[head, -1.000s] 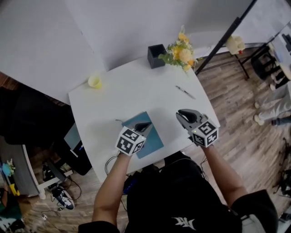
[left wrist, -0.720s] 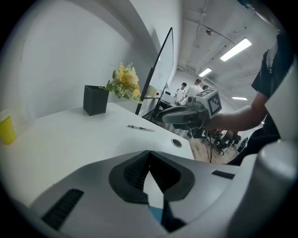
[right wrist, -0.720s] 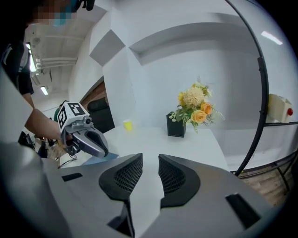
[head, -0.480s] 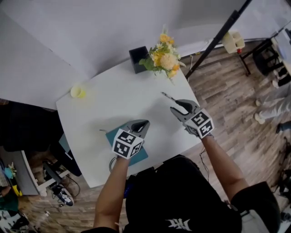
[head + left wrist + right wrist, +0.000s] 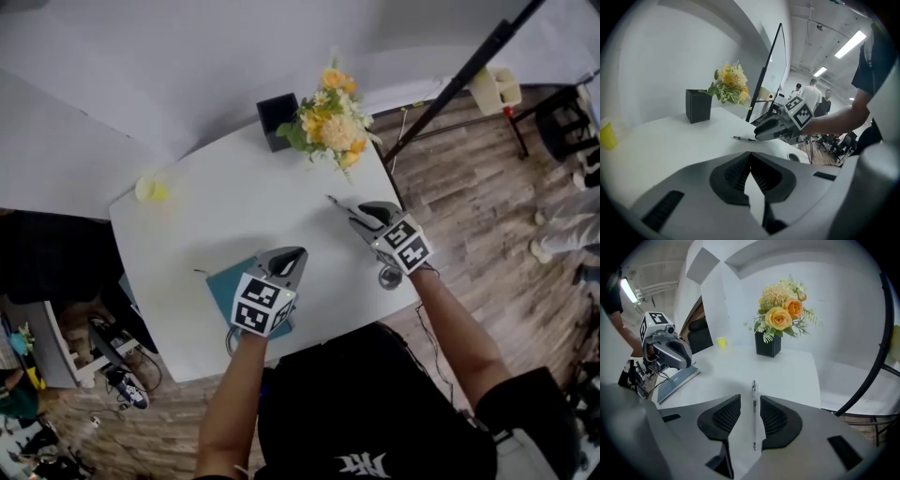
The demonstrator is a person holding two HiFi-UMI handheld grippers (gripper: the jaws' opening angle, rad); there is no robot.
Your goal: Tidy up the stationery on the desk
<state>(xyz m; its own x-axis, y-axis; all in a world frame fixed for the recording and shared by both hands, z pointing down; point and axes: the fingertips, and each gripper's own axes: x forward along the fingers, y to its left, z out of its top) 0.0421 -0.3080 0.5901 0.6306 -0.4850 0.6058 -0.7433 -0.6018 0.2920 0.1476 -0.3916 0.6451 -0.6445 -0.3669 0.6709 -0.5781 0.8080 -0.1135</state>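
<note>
**Pen lies in line between the spread jaws of the right tool**

The desk (image 5: 234,206) is a white, smooth, matte top with rounded corners. Under the left tool (image 5: 284,258) lies a teal notebook (image 5: 217,286), flat, thin and rectangular, well to the left of the right tool (image 5: 361,214). Far ahead of the right tool stands a black box (image 5: 275,120), square and matte. A bunch of yellow and orange flowers (image 5: 330,120) is at the box, but I cannot tell if they stand in it or behind it.

The left tool has its dark ribbed pads pressed together at the tips and carries nothing. The right tool is low over the desk with its jaws spread.

The pen (image 5: 753,416) is a slim straight stick with a pale barrel, hard and probably slippery. It lies flat on the desk directly between the two pads and seems to touch neither. Its long axis runs the same way as the tool points, toward the box. The right tool is clearly the nearer one, and the left is well apart.

I judge the coming move is only to close across the thin barrel. The pinch must be centred, otherwise the pen can roll out.
</note>
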